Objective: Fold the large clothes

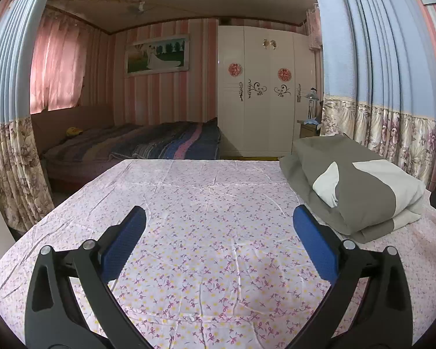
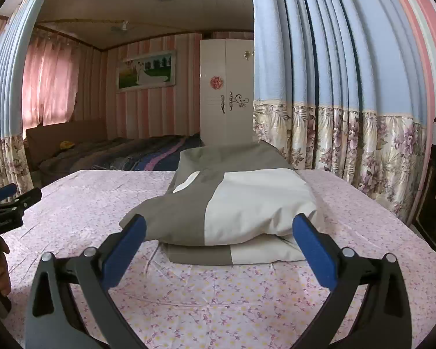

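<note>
On the flowered bed (image 2: 348, 203), a folded grey-and-white garment (image 2: 241, 203) lies ahead of the right claw (image 2: 218, 232), prongs spread and empty; only this view shows the left claw (image 2: 5, 195), likewise spread over bare sheet, garment to its right.

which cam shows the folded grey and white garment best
The right wrist view: the folded grey and white garment lies centred, straight ahead of the open right gripper, stacked layers visible. The left wrist view shows it only off to the right, at an angle, beside the open left gripper.
</note>
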`<act>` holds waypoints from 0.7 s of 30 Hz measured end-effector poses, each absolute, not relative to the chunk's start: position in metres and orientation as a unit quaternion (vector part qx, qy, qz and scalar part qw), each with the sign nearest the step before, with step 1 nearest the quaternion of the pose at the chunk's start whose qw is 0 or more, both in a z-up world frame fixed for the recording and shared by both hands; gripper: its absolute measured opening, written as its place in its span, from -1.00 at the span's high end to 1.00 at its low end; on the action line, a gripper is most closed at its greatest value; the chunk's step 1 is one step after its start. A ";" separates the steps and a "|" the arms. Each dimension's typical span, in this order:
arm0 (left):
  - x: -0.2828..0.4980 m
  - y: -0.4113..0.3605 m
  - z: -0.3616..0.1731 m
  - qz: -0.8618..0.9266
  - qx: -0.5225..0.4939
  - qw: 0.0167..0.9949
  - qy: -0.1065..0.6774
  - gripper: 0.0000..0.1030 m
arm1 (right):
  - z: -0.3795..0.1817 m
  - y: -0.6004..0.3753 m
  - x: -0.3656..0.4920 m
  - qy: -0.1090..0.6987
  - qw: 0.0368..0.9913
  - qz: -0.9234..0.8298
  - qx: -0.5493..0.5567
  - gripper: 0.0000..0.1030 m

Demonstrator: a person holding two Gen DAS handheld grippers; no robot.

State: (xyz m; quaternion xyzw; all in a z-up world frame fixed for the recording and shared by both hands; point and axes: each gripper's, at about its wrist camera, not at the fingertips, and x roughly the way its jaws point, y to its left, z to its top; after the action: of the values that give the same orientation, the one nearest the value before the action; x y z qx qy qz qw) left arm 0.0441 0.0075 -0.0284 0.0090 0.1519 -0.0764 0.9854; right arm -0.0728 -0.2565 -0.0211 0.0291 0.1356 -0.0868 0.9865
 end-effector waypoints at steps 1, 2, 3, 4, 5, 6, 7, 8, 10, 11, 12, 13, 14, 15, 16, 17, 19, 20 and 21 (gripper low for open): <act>0.044 0.008 -0.029 -0.076 0.009 0.985 0.152 -0.94 | -0.021 -0.256 -0.073 0.136 0.986 -0.088 0.030 -0.96; 0.043 0.008 -0.029 -0.076 0.008 0.985 0.152 -0.94 | -0.021 -0.256 -0.073 0.136 0.986 -0.088 0.030 -0.95; 0.044 0.007 -0.028 -0.076 0.008 0.985 0.152 -0.94 | -0.020 -0.256 -0.073 0.136 0.986 -0.089 0.031 -0.95; 0.044 0.007 -0.028 -0.076 0.008 0.985 0.152 -0.94 | -0.021 -0.255 -0.073 0.136 0.986 -0.089 0.030 -0.96; 0.044 0.007 -0.028 -0.076 0.008 0.985 0.152 -0.94 | -0.020 -0.256 -0.073 0.136 0.986 -0.089 0.030 -0.96; 0.044 0.007 -0.028 -0.077 0.008 0.985 0.152 -0.94 | -0.020 -0.255 -0.073 0.136 0.986 -0.089 0.030 -0.96; 0.043 0.007 -0.028 -0.078 0.008 0.985 0.152 -0.94 | -0.020 -0.255 -0.073 0.136 0.986 -0.089 0.029 -0.95; 0.044 0.007 -0.028 -0.078 0.009 0.985 0.152 -0.94 | -0.020 -0.255 -0.073 0.136 0.986 -0.090 0.029 -0.96; 0.044 0.007 -0.028 -0.078 0.009 0.985 0.153 -0.94 | -0.020 -0.255 -0.073 0.136 0.986 -0.090 0.030 -0.96; 0.043 0.007 -0.028 -0.078 0.008 0.985 0.153 -0.94 | -0.020 -0.255 -0.073 0.136 0.986 -0.090 0.030 -0.96; 0.044 0.007 -0.028 -0.078 0.008 0.985 0.153 -0.94 | -0.020 -0.255 -0.073 0.136 0.986 -0.090 0.030 -0.96; 0.044 0.007 -0.028 -0.078 0.009 0.985 0.152 -0.94 | -0.020 -0.255 -0.073 0.136 0.986 -0.090 0.030 -0.96; 0.044 0.007 -0.028 -0.078 0.009 0.985 0.152 -0.94 | -0.020 -0.255 -0.073 0.136 0.986 -0.089 0.029 -0.96; 0.044 0.007 -0.028 -0.078 0.009 0.985 0.153 -0.94 | -0.020 -0.255 -0.073 0.137 0.986 -0.089 0.029 -0.95; 0.044 0.007 -0.028 -0.078 0.009 0.985 0.152 -0.94 | -0.020 -0.255 -0.073 0.136 0.986 -0.089 0.029 -0.96; 0.044 0.007 -0.028 -0.077 0.009 0.985 0.152 -0.94 | -0.020 -0.256 -0.073 0.136 0.986 -0.089 0.029 -0.96; 0.044 0.007 -0.028 -0.076 0.009 0.985 0.153 -0.94 | -0.021 -0.256 -0.073 0.137 0.986 -0.089 0.029 -0.95; 0.044 0.007 -0.028 -0.076 0.008 0.985 0.153 -0.94 | -0.021 -0.256 -0.073 0.136 0.986 -0.089 0.029 -0.96; 0.044 0.007 -0.028 -0.076 0.008 0.985 0.153 -0.94 | -0.020 -0.256 -0.073 0.136 0.986 -0.089 0.029 -0.96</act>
State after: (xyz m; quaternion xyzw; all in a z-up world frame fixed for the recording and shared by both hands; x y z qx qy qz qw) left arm 0.0435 0.0074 -0.0279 0.0083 0.1529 -0.0757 0.9853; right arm -0.0732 -0.2557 -0.0205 0.0288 0.1363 -0.0893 0.9862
